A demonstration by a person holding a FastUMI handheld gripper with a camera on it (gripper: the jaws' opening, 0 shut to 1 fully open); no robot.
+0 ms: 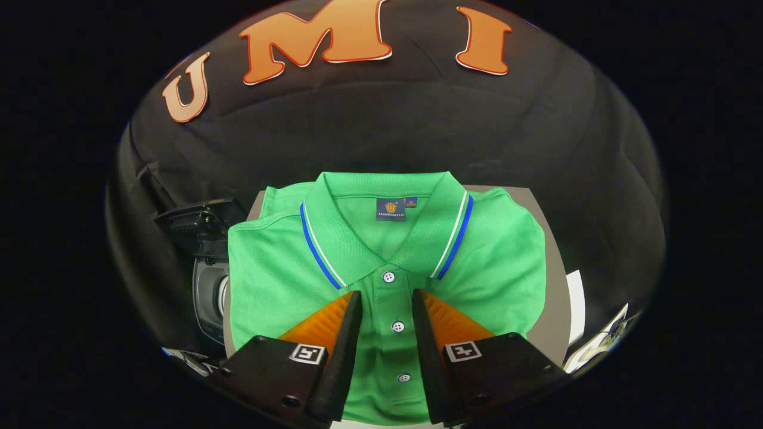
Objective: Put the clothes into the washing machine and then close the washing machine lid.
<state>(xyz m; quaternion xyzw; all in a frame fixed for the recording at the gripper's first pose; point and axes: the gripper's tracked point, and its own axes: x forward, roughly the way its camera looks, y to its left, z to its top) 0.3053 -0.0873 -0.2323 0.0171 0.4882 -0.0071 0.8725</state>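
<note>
- Where the left finger ends, we see a dark machine (205, 262) off to its left, partly tucked under the shirt's edge.
- We find the gripper (386, 293) held apart, clamping nothing, poised over the shirt.
- Between and beyond the fingers lies the folded green polo shirt (268, 274), its button placket running up the gap.
- Right of the right finger, we see the grey surface (554, 310) bearing the shirt.

My gripper (386, 297) hides parts of the green polo shirt (268, 280) under its fingers, and I cannot tell if they touch the cloth. Left of my fingers, the washing machine (210, 298) is mostly covered by the shirt (its lid position is unclear).
</note>
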